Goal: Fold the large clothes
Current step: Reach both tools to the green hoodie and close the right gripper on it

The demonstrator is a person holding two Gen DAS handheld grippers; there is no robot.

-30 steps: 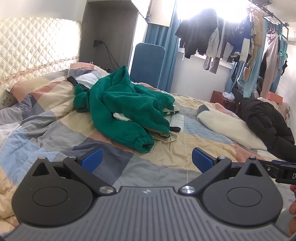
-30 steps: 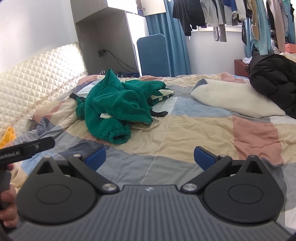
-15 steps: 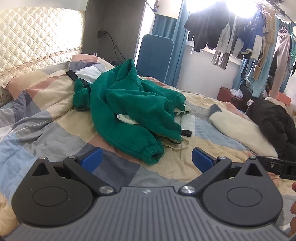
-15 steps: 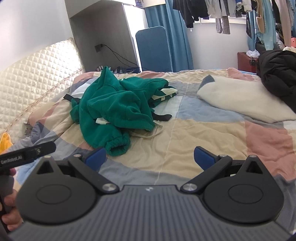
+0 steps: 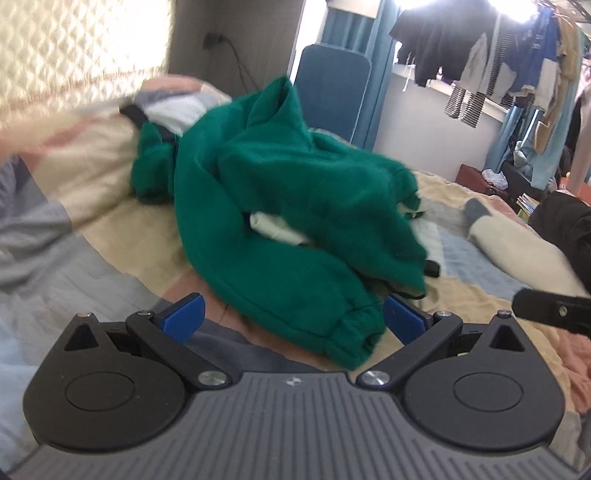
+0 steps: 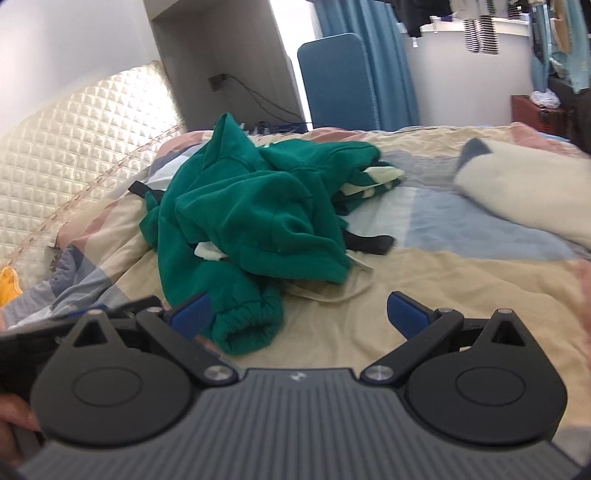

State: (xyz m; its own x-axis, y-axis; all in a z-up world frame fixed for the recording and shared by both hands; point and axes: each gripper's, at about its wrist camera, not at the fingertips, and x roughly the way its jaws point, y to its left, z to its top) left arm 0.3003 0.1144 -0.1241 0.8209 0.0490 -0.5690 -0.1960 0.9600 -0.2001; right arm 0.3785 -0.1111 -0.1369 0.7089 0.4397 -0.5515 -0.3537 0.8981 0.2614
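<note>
My left gripper (image 5: 293,319) is wide open and holds nothing; the cuff of the green hoodie (image 5: 295,218) lies between its blue fingertips (image 5: 183,317). My right gripper (image 6: 301,317) is also wide open and empty. The hoodie lies crumpled on the patchwork quilt (image 6: 424,280), near the quilted headboard (image 6: 81,147).

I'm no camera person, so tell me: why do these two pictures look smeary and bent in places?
Left wrist view: motion blur smears the headboard and green hoodie, and the window blows out white. Right wrist view: sharper, though the hoodie and white pillow are softened; the fisheye lens curves the walls in both.
</note>
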